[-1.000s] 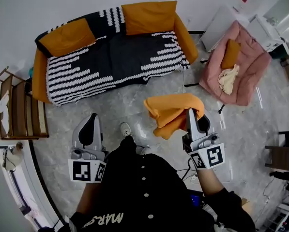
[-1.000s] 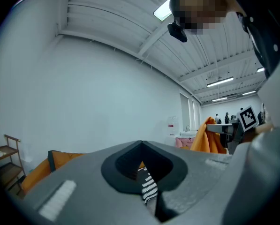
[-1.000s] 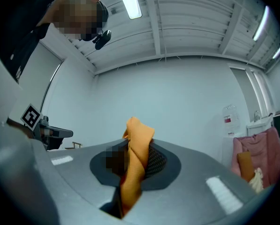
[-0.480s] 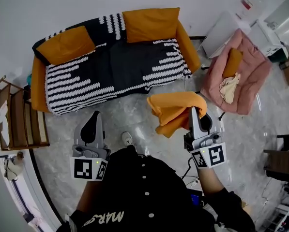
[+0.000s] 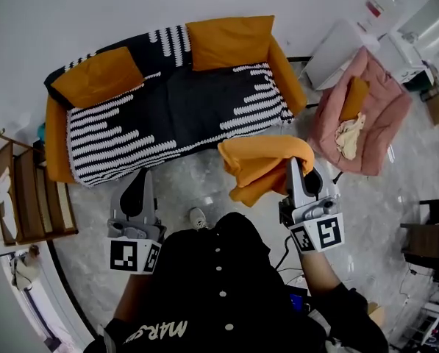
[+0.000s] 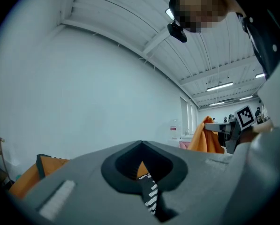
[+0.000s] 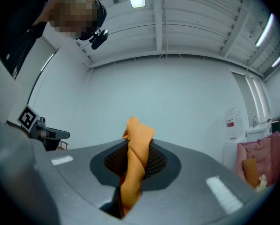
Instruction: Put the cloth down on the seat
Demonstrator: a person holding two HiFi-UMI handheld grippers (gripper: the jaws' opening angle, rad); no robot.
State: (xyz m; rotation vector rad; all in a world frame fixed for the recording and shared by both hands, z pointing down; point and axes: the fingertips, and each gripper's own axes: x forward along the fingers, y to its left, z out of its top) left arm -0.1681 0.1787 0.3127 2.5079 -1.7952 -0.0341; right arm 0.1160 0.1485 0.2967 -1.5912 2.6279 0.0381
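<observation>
My right claw (image 5: 293, 166) grips the orange cloth (image 5: 257, 160) (left claw (image 5: 139, 181) closed, empty); it's not on the seat (image 5: 181, 110) yet.

We wore a black shirt (image 5: 219, 285) with a row of small white buttons down the front and white lettering (image 5: 164, 331) near the hem; its sleeves were long and black. One pale sneaker (image 5: 198, 218) was on our foot. Our left gripper (image 5: 141, 175) and right gripper (image 5: 293, 165) were both light grey, with tapered jaws around a dark, teardrop-shaped recess. Each carried a white cube (image 5: 133, 256) printed with black square markers, and small pale rectangular patches (image 6: 55, 198) marked the jaws' flat grey faces.
</observation>
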